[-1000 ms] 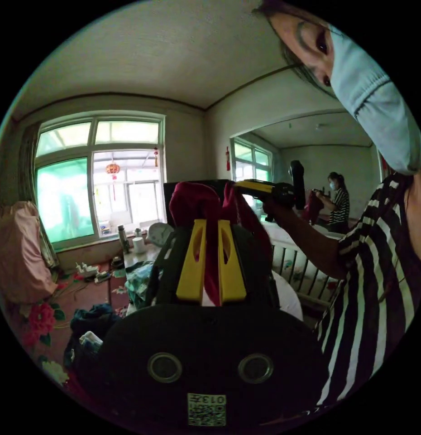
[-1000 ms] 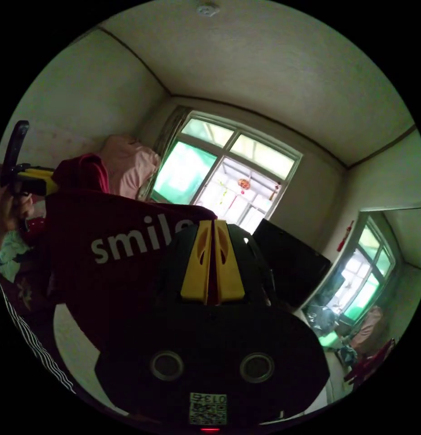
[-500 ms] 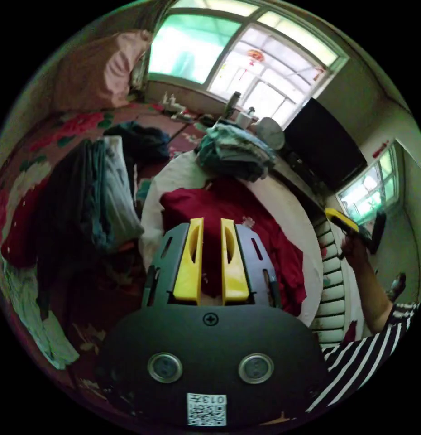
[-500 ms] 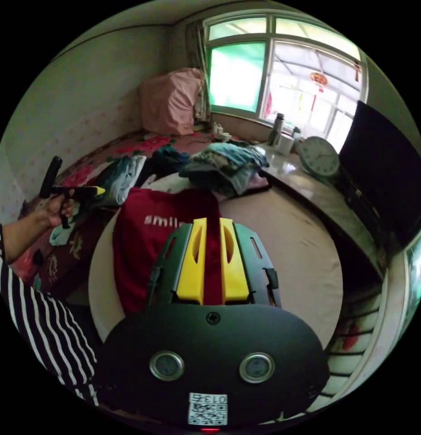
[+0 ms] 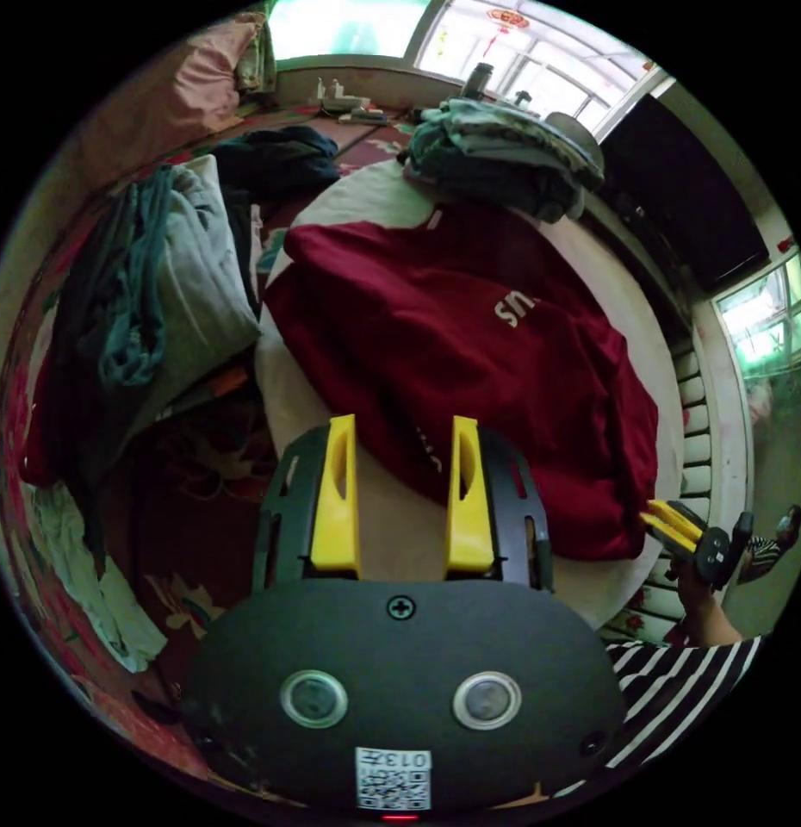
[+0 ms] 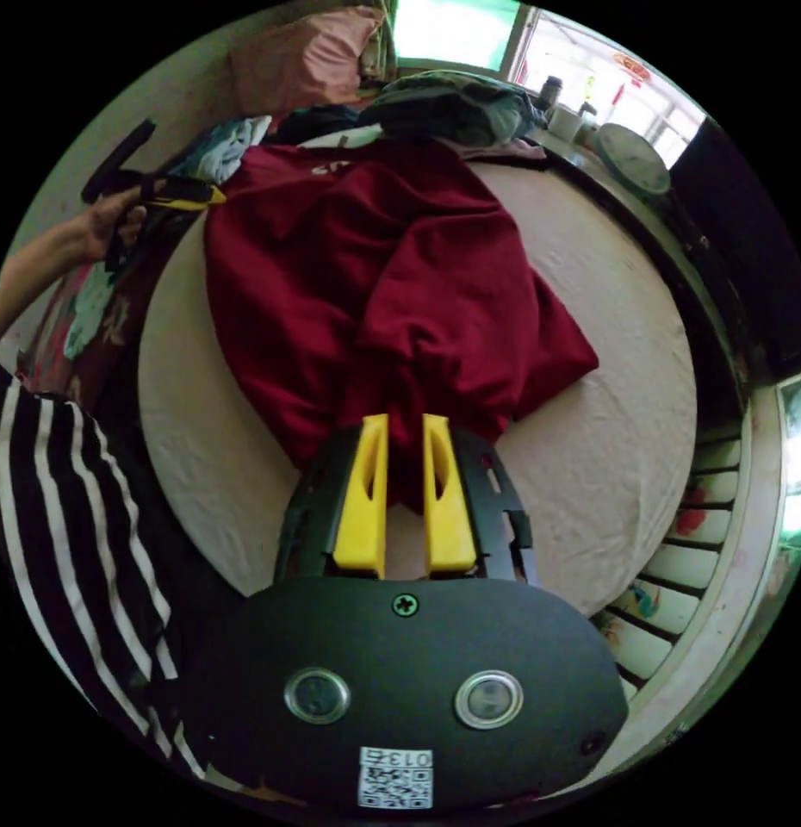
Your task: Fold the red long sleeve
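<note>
Red long sleeve (image 5: 469, 345) lies rumpled across the round table (image 6: 607, 362)

- Left gripper (image 5: 400, 431): jaws parted wide, parallel, nothing pressed between the fingers (image 5: 336, 500). Red cloth lies past the tips and under the right-hand finger; contact cannot be confirmed.
- Right gripper (image 6: 404, 431): jaws drawn close with a narrow gap; red cloth sits in the gap between the fingers (image 6: 363, 500). Firm pressing on it cannot be confirmed.
- Left hand (image 6: 108, 226): wrapped round the handle, forearm bare, striped sleeve above.
- Right hand (image 5: 695, 587): gripping the handle, striped sleeve behind it.
</note>
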Demonstrator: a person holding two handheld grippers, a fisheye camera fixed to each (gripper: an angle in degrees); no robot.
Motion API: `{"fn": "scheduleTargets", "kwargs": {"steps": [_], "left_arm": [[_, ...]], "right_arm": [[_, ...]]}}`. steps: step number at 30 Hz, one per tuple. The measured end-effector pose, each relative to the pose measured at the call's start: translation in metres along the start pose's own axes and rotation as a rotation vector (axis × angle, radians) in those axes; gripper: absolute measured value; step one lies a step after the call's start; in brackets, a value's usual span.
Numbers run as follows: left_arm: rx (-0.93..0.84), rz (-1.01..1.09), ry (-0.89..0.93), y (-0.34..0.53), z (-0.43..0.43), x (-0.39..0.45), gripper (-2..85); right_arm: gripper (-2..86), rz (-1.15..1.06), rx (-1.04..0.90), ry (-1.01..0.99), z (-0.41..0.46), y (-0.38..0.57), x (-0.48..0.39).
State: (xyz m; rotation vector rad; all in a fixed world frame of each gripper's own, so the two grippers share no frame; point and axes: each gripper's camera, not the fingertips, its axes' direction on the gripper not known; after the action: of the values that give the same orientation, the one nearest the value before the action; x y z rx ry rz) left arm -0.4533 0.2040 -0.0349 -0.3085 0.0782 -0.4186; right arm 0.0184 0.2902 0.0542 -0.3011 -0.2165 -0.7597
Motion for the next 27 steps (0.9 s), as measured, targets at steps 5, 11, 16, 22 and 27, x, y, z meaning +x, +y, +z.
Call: {"fn": "scheduleTargets", "kwargs": {"steps": [5, 11, 16, 22, 27], "left_arm": [[0.036, 0.058, 0.068, -0.033, 0.004, 0.011, 0.6], [0.204, 0.184, 0.080, -0.080, -0.021, 0.039, 0.2], [0.187, 0.176, 0.078, -0.088, -0.006, 0.032, 2.1], [0.035, 0.364, -0.044, -0.050, 0.033, 0.044, 9.8], [-0.013, 0.461, -0.140, -0.029, 0.056, 0.071, 15.9]], "right_arm": [[3.1, 0.016, 0.052, 0.288, -0.023, -0.032, 0.056], [5.8, 0.430, 0.216, 0.341, -0.057, -0.065, 0.196], [9.9, 0.582, 0.279, 0.124, -0.057, -0.019, 0.224], [11.8, 0.354, 0.167, 0.035, -0.004, 0.058, 0.126], [12.8, 0.426, 0.085, -0.093, 0.040, 0.081, 0.090]]}}
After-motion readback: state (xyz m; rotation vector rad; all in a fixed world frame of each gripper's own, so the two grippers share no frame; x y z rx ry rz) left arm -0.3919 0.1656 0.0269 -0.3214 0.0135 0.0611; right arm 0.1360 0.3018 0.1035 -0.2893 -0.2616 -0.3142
